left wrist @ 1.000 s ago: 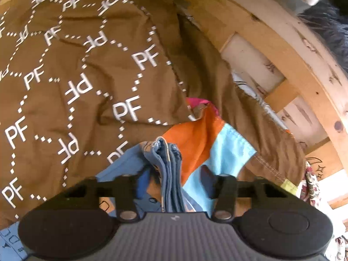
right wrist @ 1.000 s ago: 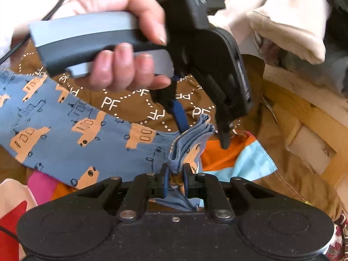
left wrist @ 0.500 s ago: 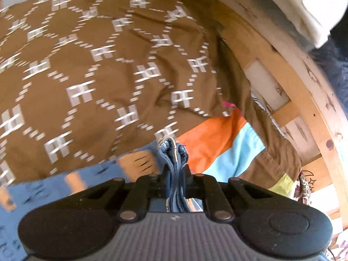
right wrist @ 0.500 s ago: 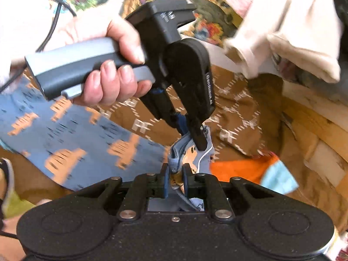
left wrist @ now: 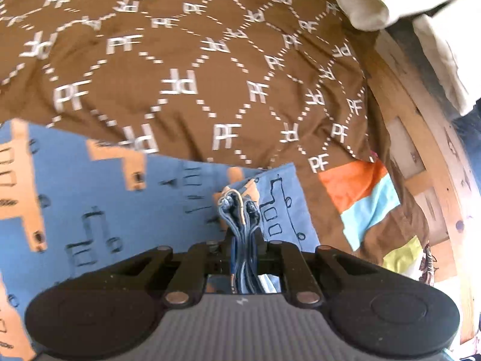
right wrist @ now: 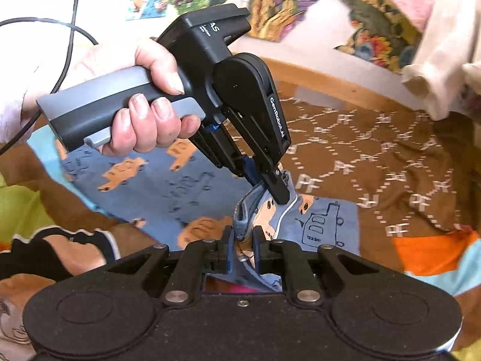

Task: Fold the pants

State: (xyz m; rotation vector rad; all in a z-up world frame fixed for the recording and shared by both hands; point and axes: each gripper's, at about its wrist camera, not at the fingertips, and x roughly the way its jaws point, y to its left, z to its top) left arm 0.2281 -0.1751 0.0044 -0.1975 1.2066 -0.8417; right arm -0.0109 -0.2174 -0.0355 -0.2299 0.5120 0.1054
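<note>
The pants (left wrist: 99, 198) run off the left and bottom edges of the left wrist view, so their full length cannot be seen; their vehicle print is smeared by blur at far left. The bunched hem (left wrist: 240, 210) passes down between the jaws of the left gripper (left wrist: 243, 242) and is lost behind its body. In the right wrist view, the right gripper (right wrist: 242, 248) covers the fabric below its jaws. The left gripper's far finger is hidden behind the near one. The hand (right wrist: 144, 102) is cut off at the wrist by the left edge. Lettering on the blanket (right wrist: 390, 156) is blurred.
</note>
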